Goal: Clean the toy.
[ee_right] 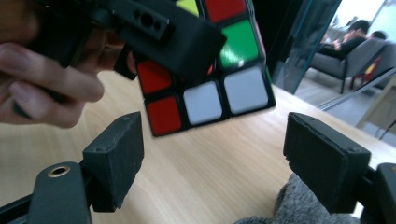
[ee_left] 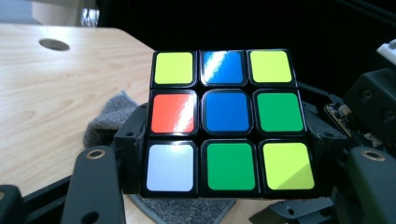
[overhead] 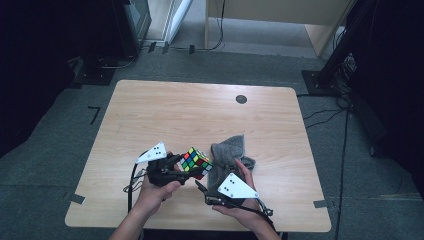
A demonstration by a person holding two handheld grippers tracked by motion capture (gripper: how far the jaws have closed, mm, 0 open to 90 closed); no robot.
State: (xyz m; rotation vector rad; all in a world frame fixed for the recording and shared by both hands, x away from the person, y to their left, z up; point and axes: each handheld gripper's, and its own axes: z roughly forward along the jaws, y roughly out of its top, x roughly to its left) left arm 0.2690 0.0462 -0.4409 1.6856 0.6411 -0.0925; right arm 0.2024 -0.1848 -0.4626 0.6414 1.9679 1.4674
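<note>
Forearms enter the high view; the left gripper (overhead: 184,167) pinches the multicoloured plastic puzzle cube (overhead: 196,162) above the pale wooden table (overhead: 200,110), beside a grey knitted cloth (overhead: 227,152). Left gripper view: jaws clamp the cube's sides. Right gripper view: the right gripper (ee_right: 212,156) gapes beneath the cube.

We see a pale wooden table (overhead: 150,115) on grey carpet (overhead: 45,165), with a dark round hole (overhead: 241,99) near its far right corner. Strips of tape (overhead: 76,198) lie on the carpet by both near corners. Black cables (overhead: 320,116) trail off the right edge. A light wooden desk (overhead: 280,12) stands beyond the far edge.
</note>
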